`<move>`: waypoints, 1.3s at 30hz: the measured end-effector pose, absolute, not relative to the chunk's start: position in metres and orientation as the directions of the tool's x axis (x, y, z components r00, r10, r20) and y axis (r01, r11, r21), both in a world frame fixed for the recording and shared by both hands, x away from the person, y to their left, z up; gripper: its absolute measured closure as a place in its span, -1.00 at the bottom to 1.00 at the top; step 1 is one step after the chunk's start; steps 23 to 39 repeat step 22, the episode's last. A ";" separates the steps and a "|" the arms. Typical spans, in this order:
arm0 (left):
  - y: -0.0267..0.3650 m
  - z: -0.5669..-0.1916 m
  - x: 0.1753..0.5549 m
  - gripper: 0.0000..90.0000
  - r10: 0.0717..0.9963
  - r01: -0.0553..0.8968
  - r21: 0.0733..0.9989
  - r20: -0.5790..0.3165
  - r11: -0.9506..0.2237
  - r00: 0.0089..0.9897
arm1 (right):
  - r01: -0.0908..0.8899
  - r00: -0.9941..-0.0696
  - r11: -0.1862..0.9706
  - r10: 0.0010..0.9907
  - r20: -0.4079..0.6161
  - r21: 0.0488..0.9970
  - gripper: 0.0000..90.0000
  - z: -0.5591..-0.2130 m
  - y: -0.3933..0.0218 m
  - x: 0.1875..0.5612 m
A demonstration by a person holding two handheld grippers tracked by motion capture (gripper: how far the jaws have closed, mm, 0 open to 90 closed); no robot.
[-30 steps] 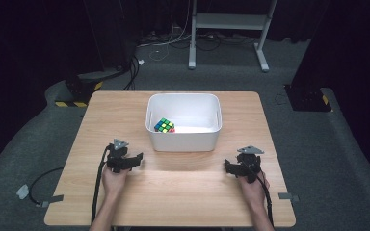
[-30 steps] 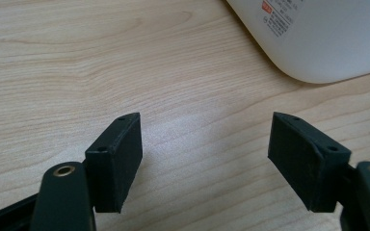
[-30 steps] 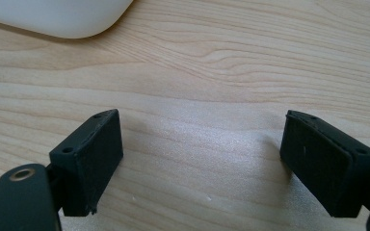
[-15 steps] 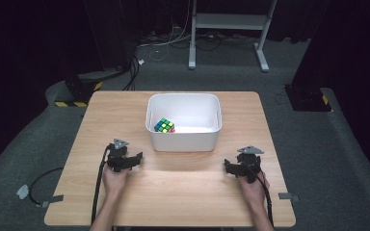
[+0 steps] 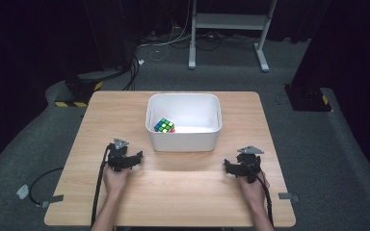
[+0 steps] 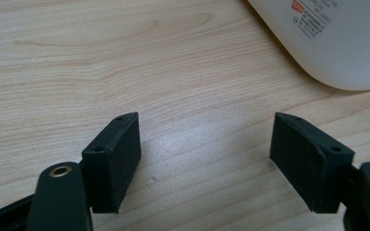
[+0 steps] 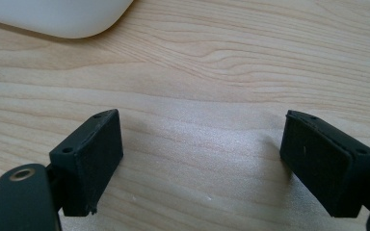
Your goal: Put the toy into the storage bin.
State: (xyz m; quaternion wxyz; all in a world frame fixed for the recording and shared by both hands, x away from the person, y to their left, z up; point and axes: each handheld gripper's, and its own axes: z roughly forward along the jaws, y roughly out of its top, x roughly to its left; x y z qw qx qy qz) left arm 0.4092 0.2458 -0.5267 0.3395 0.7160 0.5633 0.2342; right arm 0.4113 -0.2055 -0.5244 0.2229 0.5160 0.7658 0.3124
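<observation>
**benchtop_guy:** So where's this one at? The cube (image 5: 164, 126) is sitting inside the white bin (image 5: 183, 142), tucked into the corner at about 8 o'clock from the bin's middle.

**gripfan:** Looks like either the drop-off's done or the pick hasn't begun, can't say which. The left gripper (image 5: 126, 159) is parked on the table (image 5: 173, 192) at roughly 8 o'clock from the bin, the right gripper (image 5: 241, 167) at about 4 o'clock. Both have their jaws spread wide with nothing but bare wood between them.

**benchtop_guy:** So hands are free and clear of the bin.
</observation>
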 end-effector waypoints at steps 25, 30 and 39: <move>0.240 -0.527 0.409 -0.47 0.965 0.647 0.742 -0.002 -0.175 0.262 | 0.651 -0.368 0.272 0.930 -0.019 0.708 -0.67 -0.524 -0.206 0.411; 0.240 -0.527 0.409 -0.47 0.965 0.647 0.742 -0.002 -0.175 0.262 | 0.651 -0.368 0.272 0.930 -0.019 0.708 -0.67 -0.524 -0.206 0.411; 0.240 -0.527 0.409 -0.47 0.965 0.647 0.742 -0.002 -0.175 0.262 | 0.651 -0.368 0.272 0.930 -0.019 0.708 -0.67 -0.524 -0.206 0.411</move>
